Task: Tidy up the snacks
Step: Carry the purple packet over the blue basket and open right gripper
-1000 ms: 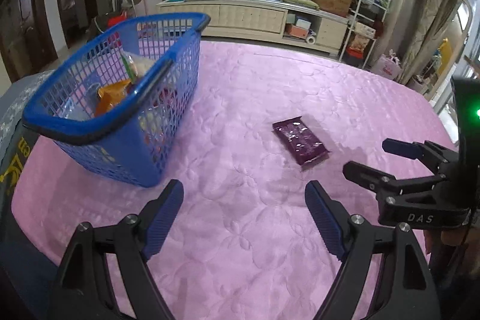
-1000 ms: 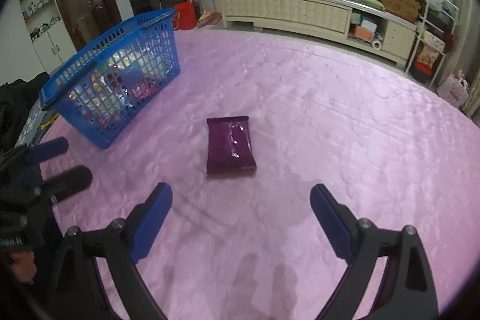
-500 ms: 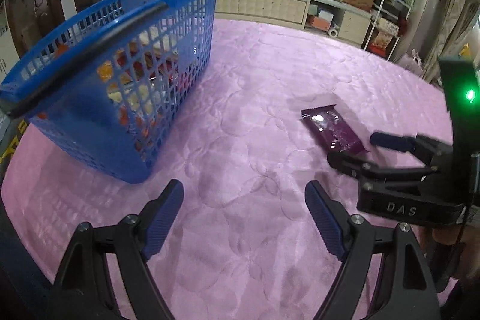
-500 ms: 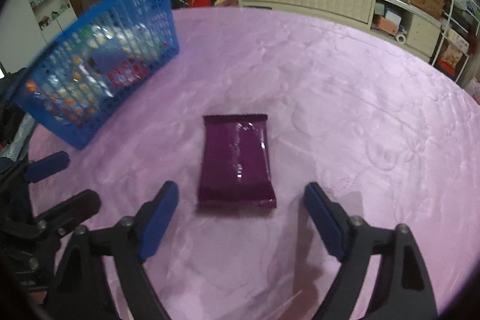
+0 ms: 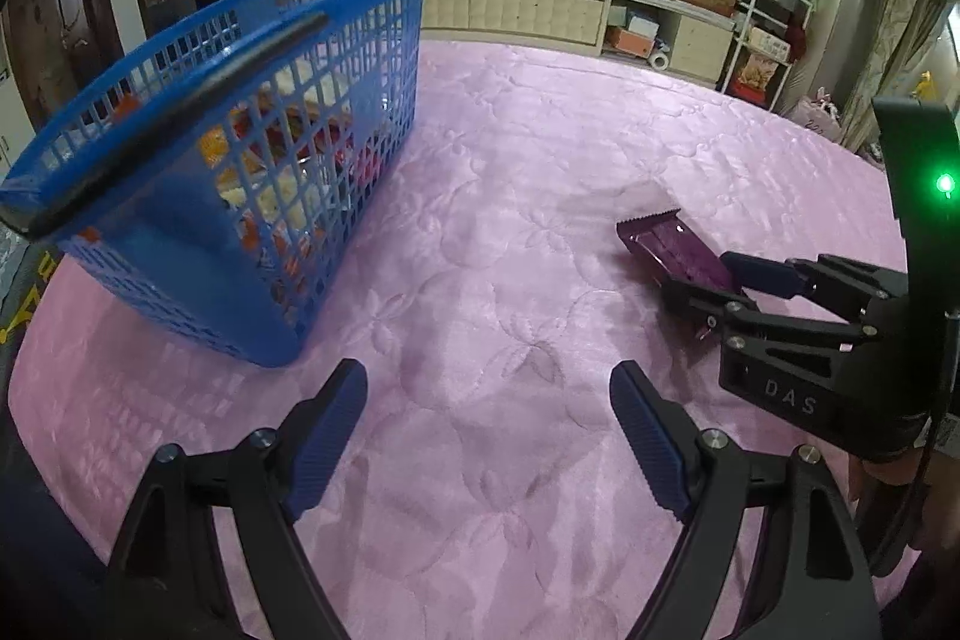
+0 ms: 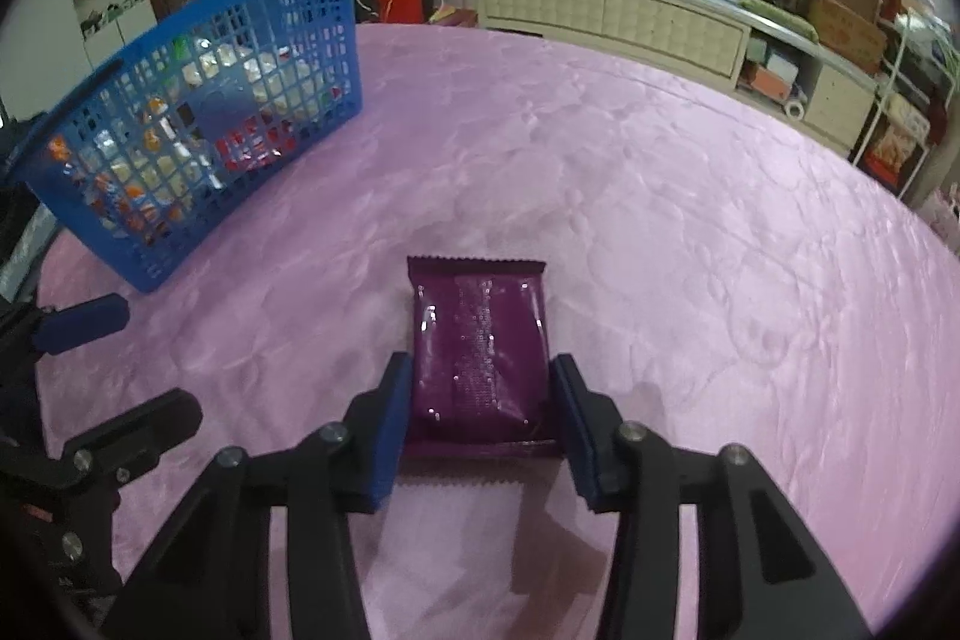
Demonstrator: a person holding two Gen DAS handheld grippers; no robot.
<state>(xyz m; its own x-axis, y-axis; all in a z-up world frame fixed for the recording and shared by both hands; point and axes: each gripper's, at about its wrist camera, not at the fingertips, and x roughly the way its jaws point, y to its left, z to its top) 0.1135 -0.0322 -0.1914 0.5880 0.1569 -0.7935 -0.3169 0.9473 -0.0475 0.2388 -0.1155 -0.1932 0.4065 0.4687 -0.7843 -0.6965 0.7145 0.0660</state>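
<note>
Right gripper (image 6: 480, 412): jaws closing astride purple snack packet (image 6: 480, 346), pads at its long edges for a sideways pinch; packet flat on pink bedspread (image 6: 690, 220). Left gripper (image 5: 486, 436): wide open, empty, near blue basket (image 5: 198, 196), well apart from packet, already stocked with snacks, likely destination.

Both tools share one build: the left gripper (image 5: 489, 445) and the right gripper (image 6: 480, 415) have matte black angular arms with triangular cut-outs and silver screw heads at the pivots. Their fingers (image 5: 327, 439) carry dark blue ribbed pads. Seen from the left wrist, the right unit bears white letters "DAS" (image 5: 789, 400) and a glowing green light (image 5: 945, 184).
</note>
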